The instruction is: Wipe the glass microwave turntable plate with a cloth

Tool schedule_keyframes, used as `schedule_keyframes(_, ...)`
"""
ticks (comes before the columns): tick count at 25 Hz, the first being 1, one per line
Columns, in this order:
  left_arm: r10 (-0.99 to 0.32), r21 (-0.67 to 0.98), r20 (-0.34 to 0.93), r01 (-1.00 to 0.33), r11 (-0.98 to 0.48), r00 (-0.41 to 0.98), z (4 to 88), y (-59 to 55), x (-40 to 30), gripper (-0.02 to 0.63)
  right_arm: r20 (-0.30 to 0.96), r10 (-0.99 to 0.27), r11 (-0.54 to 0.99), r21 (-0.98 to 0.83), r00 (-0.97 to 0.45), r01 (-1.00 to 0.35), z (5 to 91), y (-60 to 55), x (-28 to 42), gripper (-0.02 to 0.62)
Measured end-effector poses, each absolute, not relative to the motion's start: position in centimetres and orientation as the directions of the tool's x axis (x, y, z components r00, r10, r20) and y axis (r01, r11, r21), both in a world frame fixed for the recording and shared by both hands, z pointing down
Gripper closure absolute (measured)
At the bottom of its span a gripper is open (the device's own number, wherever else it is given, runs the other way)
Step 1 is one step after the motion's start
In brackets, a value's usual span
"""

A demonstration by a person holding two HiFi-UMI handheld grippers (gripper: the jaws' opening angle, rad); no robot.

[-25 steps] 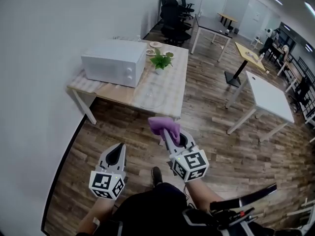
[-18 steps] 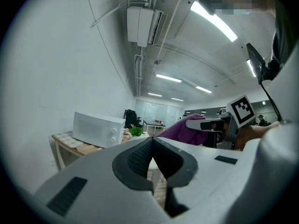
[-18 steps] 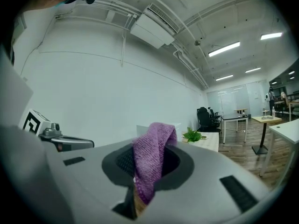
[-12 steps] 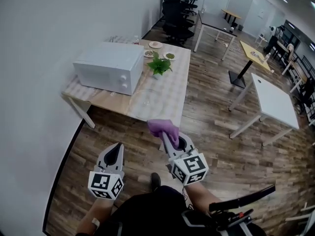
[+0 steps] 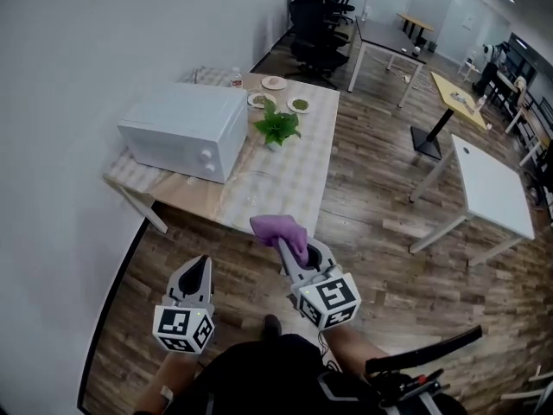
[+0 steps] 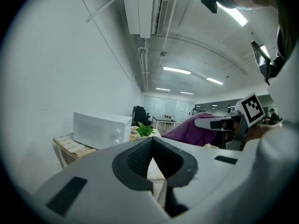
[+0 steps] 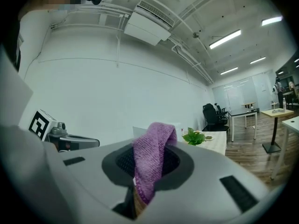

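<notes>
a: what were the grippers doing, nearest first?

b: the left gripper (image 5: 201, 268) was held low at about 7 o'clock in the head view. its jaws were pressed together tip to tip with nothing between them. the right gripper (image 5: 285, 249) was beside it at about 6 o'clock, jaws clamped on a purple cloth (image 5: 278, 229). the cloth bunched up over the tips and draped down one side.

a: and the plate?

b: the glass turntable plate (image 5: 257, 187) lay flat on the near part of the table (image 5: 315, 158), at about 12 o'clock from the right gripper and apart from the cloth. it was clear and faint against the checked tabletop, so its edge was hard to trace.

a: what else was on that table?

b: a white microwave (image 5: 183, 130) stood at about 10 o'clock from the plate, against the wall, door shut. a potted plant (image 5: 276, 126) stood at 12 o'clock from the plate, just right of the microwave. small dishes (image 5: 299, 104) sat beyond the plant, near the far edge.

a: farther off?

b: black office chairs (image 5: 311, 15) were past the table's far end at 12 o'clock, on the wood floor (image 5: 371, 223).
</notes>
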State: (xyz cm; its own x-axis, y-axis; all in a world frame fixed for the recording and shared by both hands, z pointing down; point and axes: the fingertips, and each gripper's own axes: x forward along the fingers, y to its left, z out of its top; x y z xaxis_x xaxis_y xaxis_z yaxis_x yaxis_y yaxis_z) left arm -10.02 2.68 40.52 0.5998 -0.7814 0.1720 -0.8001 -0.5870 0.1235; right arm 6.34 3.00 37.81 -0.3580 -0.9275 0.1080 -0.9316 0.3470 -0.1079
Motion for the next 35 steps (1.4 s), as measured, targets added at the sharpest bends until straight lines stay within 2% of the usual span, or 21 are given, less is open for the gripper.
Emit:
schedule_keyframes(16, -0.770, 0.107, 0.221, -0.800, -0.591, 0.598, 41.3, -2.8, -3.8, 0.598, 0.128, -0.926, 0.338, -0.141, -0.356, -0.931, 39.5, -3.2, 13.2, 0.541)
schedule_keyframes(27, -0.766, 0.124, 0.219, -0.796, -0.592, 0.604, 41.3, -6.4, -4.4, 0.597, 0.153, -0.925, 0.329, -0.134, -0.348, -0.935, 40.1, -5.8, 12.7, 0.541)
schedule_keyframes(35, -0.726, 0.104, 0.182, -0.747, -0.657, 0.664, 41.2, -10.4, -5.8, 0.597, 0.152, -0.941, 0.287, -0.118, -0.303, -0.951, 39.2, -8.9, 10.6, 0.541)
